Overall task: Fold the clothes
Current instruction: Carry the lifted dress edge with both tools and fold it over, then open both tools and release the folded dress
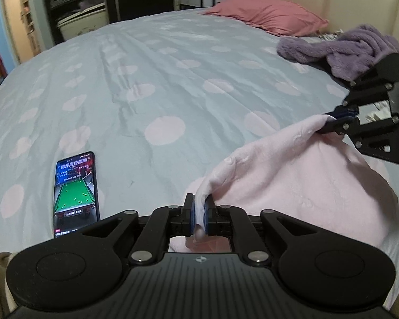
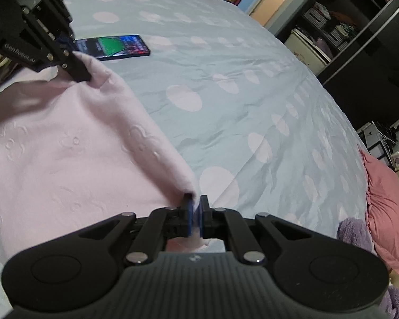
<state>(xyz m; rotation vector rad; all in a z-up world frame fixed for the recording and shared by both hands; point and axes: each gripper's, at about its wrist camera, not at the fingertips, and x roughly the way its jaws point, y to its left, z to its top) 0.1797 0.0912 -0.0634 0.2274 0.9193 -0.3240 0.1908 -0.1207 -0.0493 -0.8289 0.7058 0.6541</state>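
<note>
Left gripper [image 1: 199, 212] clamped on pink cloth [image 1: 306, 180] corner. Right gripper [image 2: 196, 212] clamped on opposite corner. Cloth edge stretched between both above bedsheet [image 1: 146, 79]. Phone [image 1: 75, 194] lies beside.

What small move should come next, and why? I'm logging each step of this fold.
Probably carry both pinched corners forward over the bedspread and lay the pink garment flat. The left gripper and right gripper each clamp its edge, which sags between them, and the phone lies off to the side.
</note>
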